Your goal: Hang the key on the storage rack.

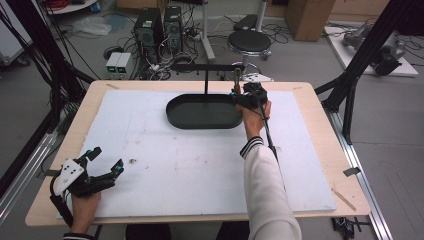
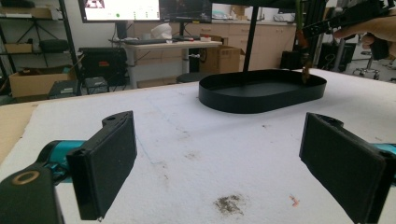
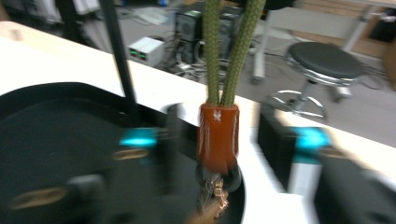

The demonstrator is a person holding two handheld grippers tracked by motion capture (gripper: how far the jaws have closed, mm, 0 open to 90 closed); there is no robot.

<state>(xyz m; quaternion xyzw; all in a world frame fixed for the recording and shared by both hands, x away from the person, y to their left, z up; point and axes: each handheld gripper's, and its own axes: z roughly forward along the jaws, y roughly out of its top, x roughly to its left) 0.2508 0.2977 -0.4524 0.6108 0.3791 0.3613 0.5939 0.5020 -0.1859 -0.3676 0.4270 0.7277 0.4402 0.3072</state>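
A keychain hangs from the bar of a black stand (image 1: 206, 66): two green braided cord strands (image 3: 229, 51) run down into an orange-brown sleeve (image 3: 217, 137), with metal bits (image 3: 215, 191) below it. It dangles over the right end of the black oval tray (image 1: 200, 122). My right gripper (image 3: 219, 144) is open, one blurred jaw on each side of the sleeve with a gap on both sides. In the high view my right gripper (image 1: 243, 95) is at the tray's right end. My left gripper (image 1: 107, 157) rests open and empty near the front left corner.
The tray and stand sit on a white foam board (image 1: 200, 165) covering the wooden table (image 1: 325, 150). A dirt smudge (image 2: 229, 204) marks the board in front of my left gripper (image 2: 217, 163). Beyond the table are a stool (image 1: 249, 42) and computer boxes (image 1: 150, 25).
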